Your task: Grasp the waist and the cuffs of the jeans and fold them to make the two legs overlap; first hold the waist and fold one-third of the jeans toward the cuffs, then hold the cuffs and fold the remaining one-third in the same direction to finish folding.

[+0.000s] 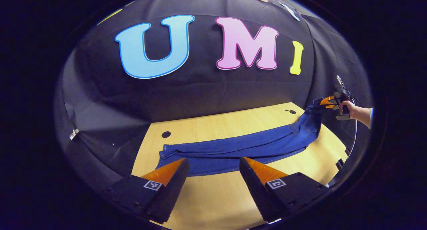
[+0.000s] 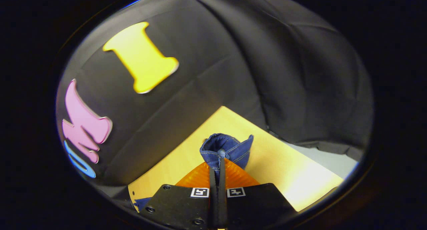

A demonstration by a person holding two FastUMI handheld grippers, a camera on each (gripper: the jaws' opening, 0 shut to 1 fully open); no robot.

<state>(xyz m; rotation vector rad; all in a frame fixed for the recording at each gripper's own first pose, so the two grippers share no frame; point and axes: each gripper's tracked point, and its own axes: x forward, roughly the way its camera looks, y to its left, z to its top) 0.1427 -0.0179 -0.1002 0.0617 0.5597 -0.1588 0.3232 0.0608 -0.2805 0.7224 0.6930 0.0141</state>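
The right claw (image 2: 217,163) is clenched on the waist (image 2: 227,146) of the jeans (image 1: 240,146), both fingers pressed together with a bunched fold of denim standing up between them above the desk (image 2: 293,176); in the left gripper view it shows at the desk's far right end, held by a hand (image 1: 348,106) with a level forearm in a pale sleeve (image 1: 370,115), lifting the waist clear of the wood. The left claw (image 1: 213,165) is released, its jaws spread wide, hovering low over the desk's near edge just short of the legs. The jeans lie stretched along the desk, cuffs (image 1: 165,153) flat near the left end beside a dark hole (image 1: 165,134).
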